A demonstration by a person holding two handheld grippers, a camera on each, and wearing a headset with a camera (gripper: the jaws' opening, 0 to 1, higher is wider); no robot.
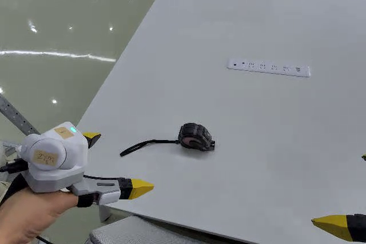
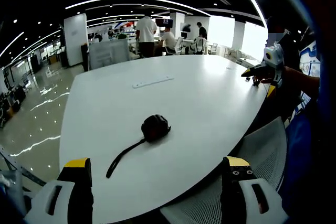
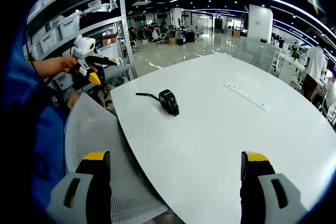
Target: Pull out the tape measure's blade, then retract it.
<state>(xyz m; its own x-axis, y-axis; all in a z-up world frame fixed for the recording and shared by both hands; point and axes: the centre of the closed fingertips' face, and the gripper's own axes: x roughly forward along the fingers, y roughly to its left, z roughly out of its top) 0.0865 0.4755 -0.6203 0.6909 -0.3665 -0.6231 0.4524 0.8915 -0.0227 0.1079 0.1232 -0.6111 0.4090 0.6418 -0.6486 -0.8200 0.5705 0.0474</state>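
Left tool (image 1: 116,162) and right tool (image 3: 175,157) both gape, released. The tape measure (image 1: 196,136) lies on the bench (image 1: 257,21), on the person's side of the power strip (image 1: 269,67). Its case looks rigid and likely hefty: clamp its flanks and pinch the springy blade by its end.

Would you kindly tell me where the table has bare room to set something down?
Bare table lies between the tape measure and the power strip, and right of the tape measure. Its strap takes the patch to its left.

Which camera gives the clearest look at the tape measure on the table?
The head view: the tape measure lies near the frame's middle, its dark case and wrist strap plainly seen. Both gripper views show it smaller and fisheye-warped, strap included.
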